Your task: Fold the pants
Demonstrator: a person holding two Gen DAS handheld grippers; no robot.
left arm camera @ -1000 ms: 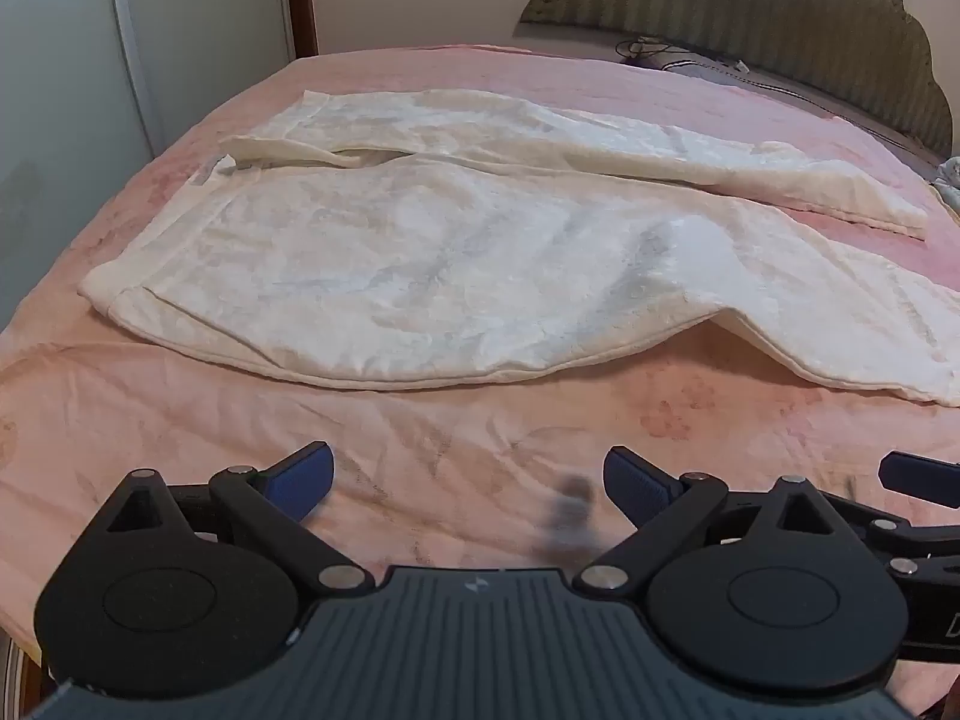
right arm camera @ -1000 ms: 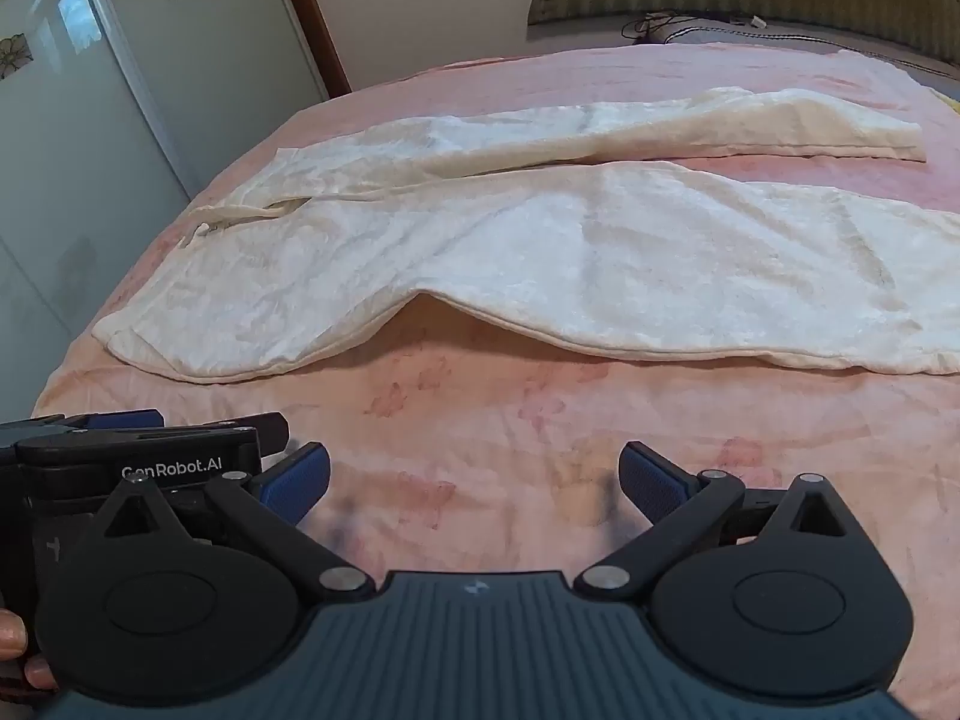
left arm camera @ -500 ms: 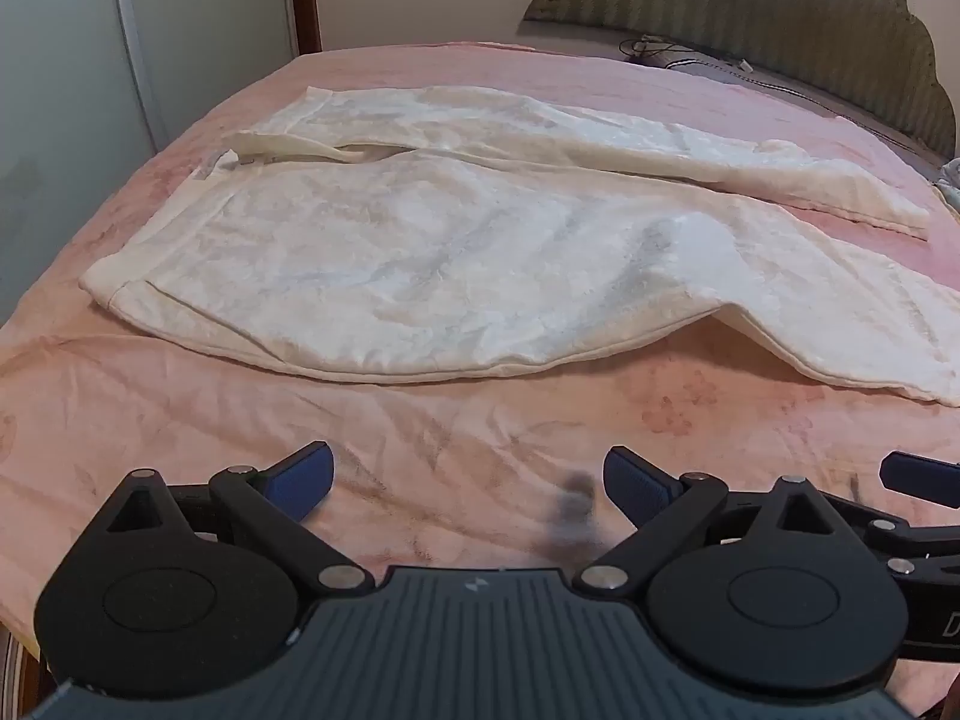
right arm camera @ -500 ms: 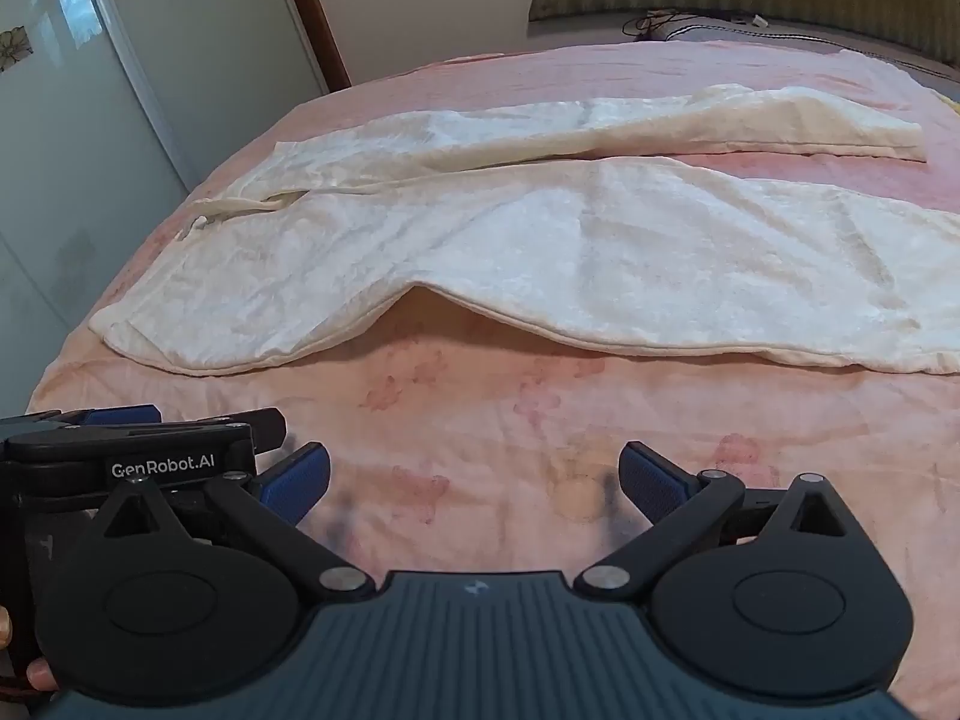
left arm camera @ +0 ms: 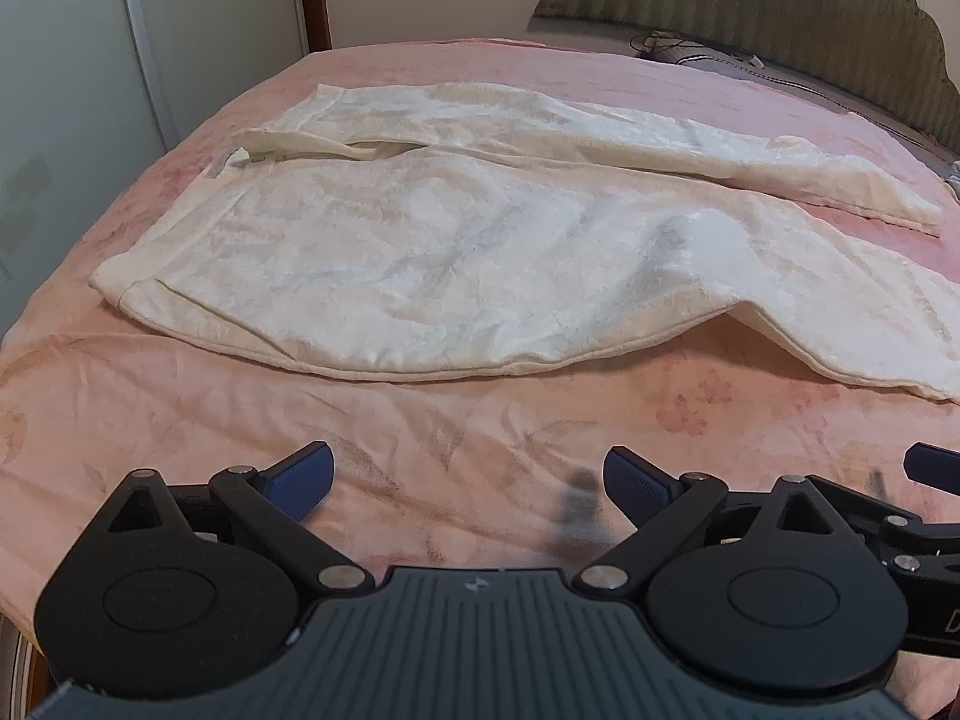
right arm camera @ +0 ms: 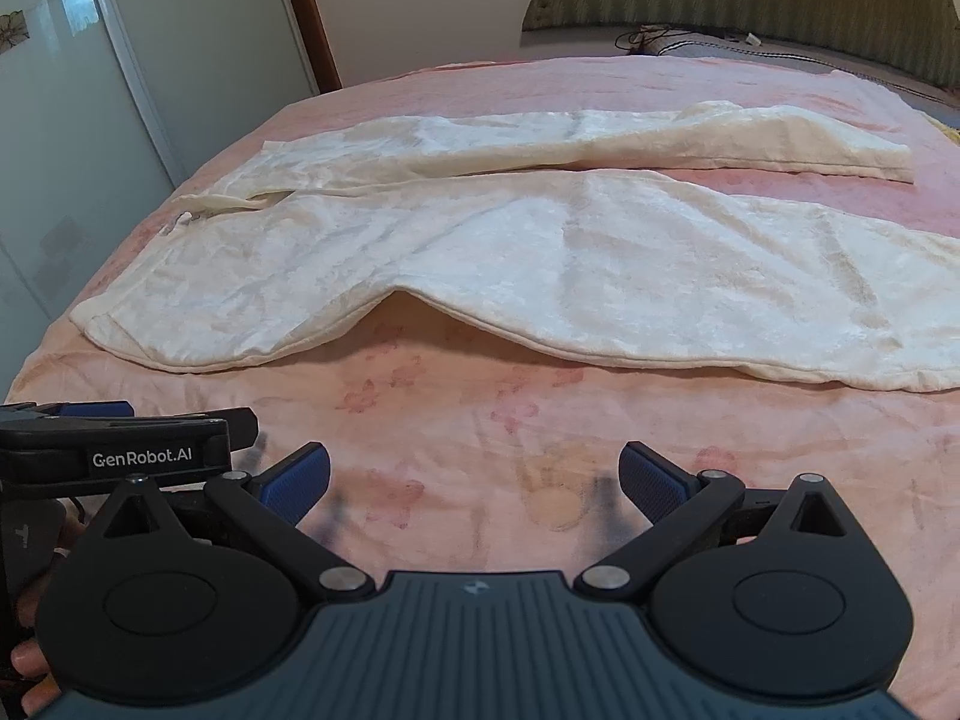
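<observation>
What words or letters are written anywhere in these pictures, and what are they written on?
"GenRobot.AI": white letters on the black side of the left gripper, seen from the right wrist camera.
"D": one white letter at the right edge of the left wrist view, on the right gripper's body; the rest is cut off.
The small tag at the waist of the pants is too small to read.

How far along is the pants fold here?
Barely begun. Done: the cream pants lie spread on the pink bedspread, legs apart. In hand: nothing; the left gripper and right gripper are open, short of the fabric. Left: every fold.
</observation>
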